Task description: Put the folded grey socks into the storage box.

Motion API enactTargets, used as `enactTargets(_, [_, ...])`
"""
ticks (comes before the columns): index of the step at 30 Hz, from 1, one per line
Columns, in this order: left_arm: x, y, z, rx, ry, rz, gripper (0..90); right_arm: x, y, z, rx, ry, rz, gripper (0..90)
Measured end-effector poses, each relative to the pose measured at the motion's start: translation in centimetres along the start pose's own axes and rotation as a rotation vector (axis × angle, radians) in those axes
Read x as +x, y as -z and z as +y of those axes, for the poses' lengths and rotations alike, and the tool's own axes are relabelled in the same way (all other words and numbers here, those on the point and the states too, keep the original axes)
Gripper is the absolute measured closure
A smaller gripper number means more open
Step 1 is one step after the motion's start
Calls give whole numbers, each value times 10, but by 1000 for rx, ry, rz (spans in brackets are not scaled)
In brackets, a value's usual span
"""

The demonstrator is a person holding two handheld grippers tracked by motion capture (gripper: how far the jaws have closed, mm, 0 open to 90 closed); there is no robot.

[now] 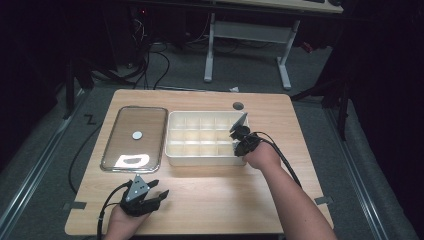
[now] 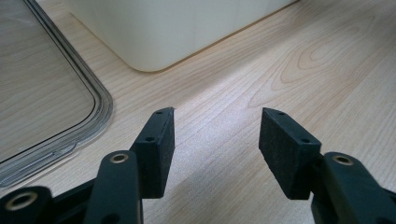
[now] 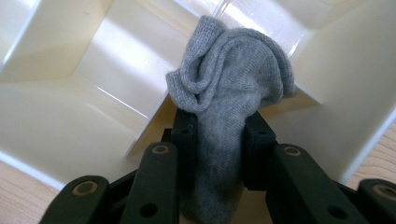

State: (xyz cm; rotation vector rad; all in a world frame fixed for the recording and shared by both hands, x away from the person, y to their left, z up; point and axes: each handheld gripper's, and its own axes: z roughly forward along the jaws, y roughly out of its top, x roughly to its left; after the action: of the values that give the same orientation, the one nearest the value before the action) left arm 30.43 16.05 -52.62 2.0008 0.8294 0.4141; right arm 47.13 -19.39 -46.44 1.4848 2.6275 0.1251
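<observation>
Grey knitted sock (image 3: 229,88) sits pinched between the black jaws of your right gripper (image 3: 218,140), the pads pressing its middle from both sides. Its bunched cuff end stands above the jaw tips at the centre of the right gripper view, and its other end hangs down between the jaw arms to the bottom edge. Behind it lie the cells of the cream plastic divided organiser box (image 3: 70,107), and one divider wall runs up to the jaws from the left.

In the high view your right gripper (image 1: 239,136) hangs over the right end of that box (image 1: 200,159), right of centre in the frame.

Your left gripper (image 1: 156,192) rests low at the lower left of the high view, below the clear rectangular lid (image 1: 135,137). Its jaws stand wide apart with nothing between them, just over the light wooden table (image 2: 303,70).
</observation>
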Motion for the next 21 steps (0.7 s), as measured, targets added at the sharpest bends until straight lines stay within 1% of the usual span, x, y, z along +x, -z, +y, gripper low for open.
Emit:
enactTargets(2, [0,0,0,2,-3,-1,462,0,0,0,-2,0,1,720])
enactTargets(3, [0,0,0,3,-3,-1,462,1,0,-1,-3,-15,1,719])
enactTargets(4, [0,0,0,3,-3,-1,462,1,0,-1,-4,-15,0,718])
enactTargets(5, [-1,0,0,3,-3,-1,462,0,0,-1,-7,-4,0,717])
enactTargets(8, [-1,0,0,4,-4,-2,462,1,1,-1,-5,-16,3,712])
enactTargets(10, [-1,0,0,0,-3,0,462,0,1,-1,-6,-14,4,706])
enactTargets(11, [-1,0,0,1,-3,-1,462,0,1,0,-5,-18,5,703])
enactTargets(12, [-1,0,0,2,-2,0,462,1,1,-1,-1,-32,5,699])
enactTargets(15, [0,0,0,2,1,-1,463,0,2,0,-6,-22,8,683])
enactTargets(18, [0,0,0,-1,3,0,462,0,3,0,-5,-29,14,677])
enactTargets(21, [0,0,0,0,2,-3,462,0,3,1,-1,-22,11,670])
